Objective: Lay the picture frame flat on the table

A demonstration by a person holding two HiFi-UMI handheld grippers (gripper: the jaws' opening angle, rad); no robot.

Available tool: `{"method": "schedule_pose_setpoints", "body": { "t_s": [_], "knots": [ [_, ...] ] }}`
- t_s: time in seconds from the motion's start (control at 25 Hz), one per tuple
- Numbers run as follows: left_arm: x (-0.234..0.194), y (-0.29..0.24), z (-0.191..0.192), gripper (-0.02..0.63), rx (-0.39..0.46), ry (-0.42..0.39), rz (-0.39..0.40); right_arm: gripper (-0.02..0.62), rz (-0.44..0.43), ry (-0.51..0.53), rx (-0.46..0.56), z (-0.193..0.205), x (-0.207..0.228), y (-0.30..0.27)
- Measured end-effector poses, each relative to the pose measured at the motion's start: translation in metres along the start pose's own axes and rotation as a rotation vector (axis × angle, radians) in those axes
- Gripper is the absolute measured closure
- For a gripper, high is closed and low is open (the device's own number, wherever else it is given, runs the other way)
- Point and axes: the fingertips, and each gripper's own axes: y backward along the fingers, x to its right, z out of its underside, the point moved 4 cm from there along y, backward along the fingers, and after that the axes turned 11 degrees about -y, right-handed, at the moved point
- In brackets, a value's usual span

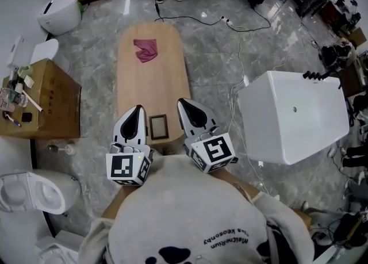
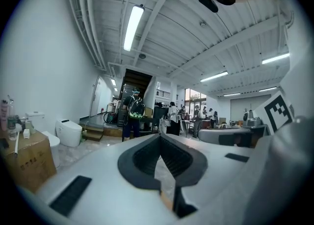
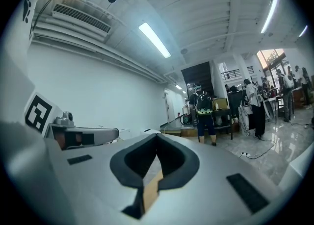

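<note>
The picture frame [image 1: 158, 126] appears to lie flat on the table [image 1: 150, 73]. Flanking it, the left gripper [image 1: 138, 109] and right gripper [image 1: 182, 103] are both closed and empty (a pink cloth [image 1: 145, 49] sits well beyond it).

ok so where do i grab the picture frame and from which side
Probably the right edge of the picture frame, coming from the right. The right gripper sits just beside it, and the narrow dark border suits the jaws. They are shut now, so open them first.
</note>
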Motion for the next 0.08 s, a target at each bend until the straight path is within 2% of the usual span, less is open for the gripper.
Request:
{"method": "schedule_pose_setpoints", "body": {
  "t_s": [0.08],
  "knots": [
    [0.0033,-0.0027,-0.0032,0.598,0.009,-0.004,0.001,0.586,-0.003,0.001,0.002,-0.0005,0.0024,-0.0002]
  ]
}}
